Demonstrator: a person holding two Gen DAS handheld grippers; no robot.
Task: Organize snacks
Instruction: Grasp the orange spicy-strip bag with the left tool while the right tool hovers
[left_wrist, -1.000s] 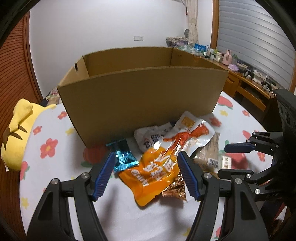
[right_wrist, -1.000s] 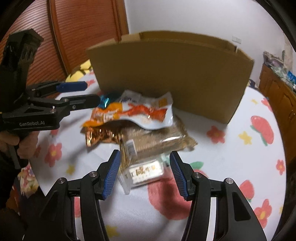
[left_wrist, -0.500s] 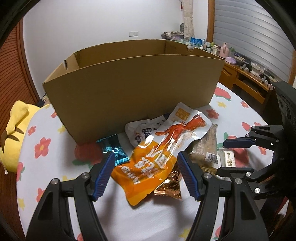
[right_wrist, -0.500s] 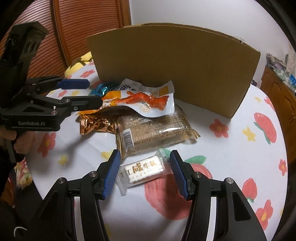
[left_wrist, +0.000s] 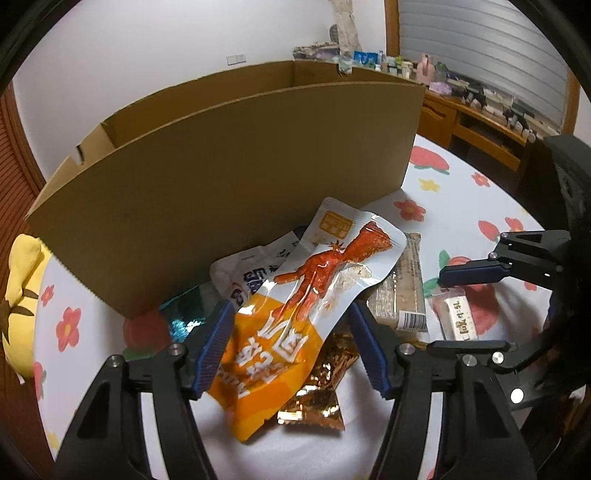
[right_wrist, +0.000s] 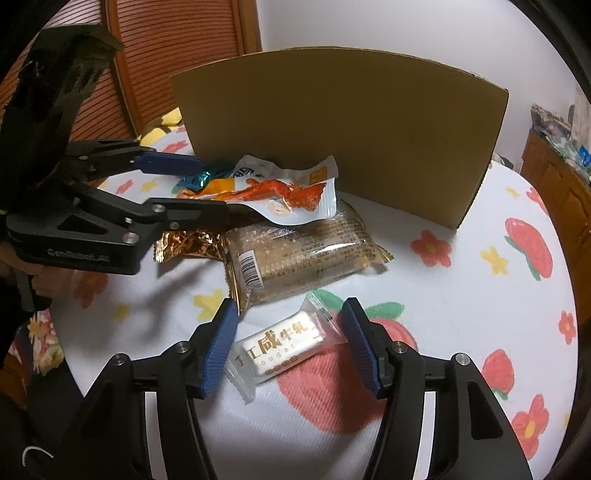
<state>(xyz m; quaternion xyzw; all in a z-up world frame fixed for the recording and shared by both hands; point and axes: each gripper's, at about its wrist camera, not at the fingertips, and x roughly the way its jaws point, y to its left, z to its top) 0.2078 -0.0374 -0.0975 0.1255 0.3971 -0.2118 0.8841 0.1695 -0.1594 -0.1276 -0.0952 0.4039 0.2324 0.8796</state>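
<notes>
Nougat bar (right_wrist: 282, 341) reads "ougat" under Chinese lettering and sits between the right gripper (right_wrist: 290, 347) pads, long axis running 8 to 2 o'clock; those jaws are opening and not touching it. Left gripper (left_wrist: 291, 349) jaws are closing around the orange chicken-feet pouch (left_wrist: 295, 314); contact is probably not made yet. Cardboard box (right_wrist: 343, 125) sits at 12 o'clock. Floral tablecloth (right_wrist: 461, 314) is bare toward 3 o'clock. "GenRobot" shows on the left gripper's body.

Floral tablecloth (right_wrist: 461, 332) covers the table; yellow plush toy (left_wrist: 20, 295) at its edge; cluttered wooden shelf (left_wrist: 480, 114) beside slatted blinds (left_wrist: 480, 48).
</notes>
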